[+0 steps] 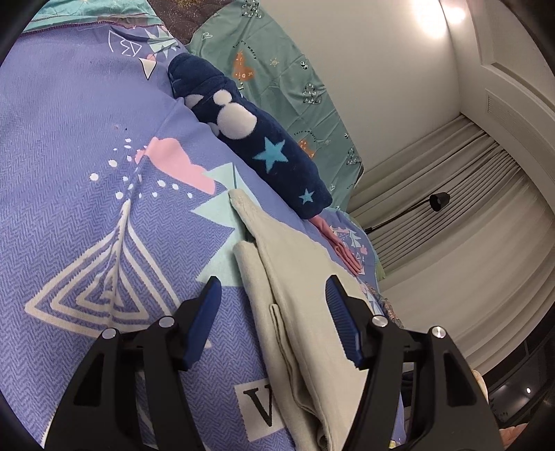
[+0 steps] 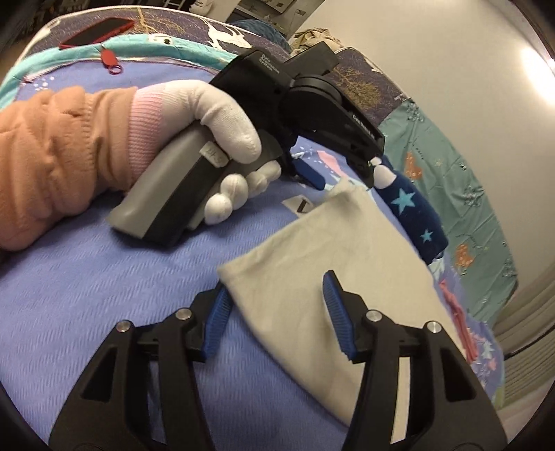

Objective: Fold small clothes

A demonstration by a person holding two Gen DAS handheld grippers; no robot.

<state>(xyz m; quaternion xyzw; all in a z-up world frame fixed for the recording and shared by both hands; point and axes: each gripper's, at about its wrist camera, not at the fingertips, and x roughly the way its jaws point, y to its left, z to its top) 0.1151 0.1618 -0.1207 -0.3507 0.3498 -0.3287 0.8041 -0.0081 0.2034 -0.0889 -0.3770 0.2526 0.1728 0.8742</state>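
Observation:
A folded cream garment (image 1: 298, 312) lies on the purple patterned blanket (image 1: 86, 173); it also shows in the right wrist view (image 2: 333, 263). My left gripper (image 1: 270, 295) is open and hovers over the garment's near end, jaws wide on either side of it. My right gripper (image 2: 274, 291) is open just above the garment's near corner. The left gripper (image 2: 312, 173), held by a white-gloved hand, shows in the right wrist view at the garment's far end.
A rolled navy fleece piece with stars (image 1: 256, 138) lies beyond the cream garment, with a pink cloth (image 1: 340, 243) beside it. A green printed sheet (image 1: 277, 69) lies further off. A red phone (image 2: 97, 33) lies at the far edge. A wall and curtain stand to the right.

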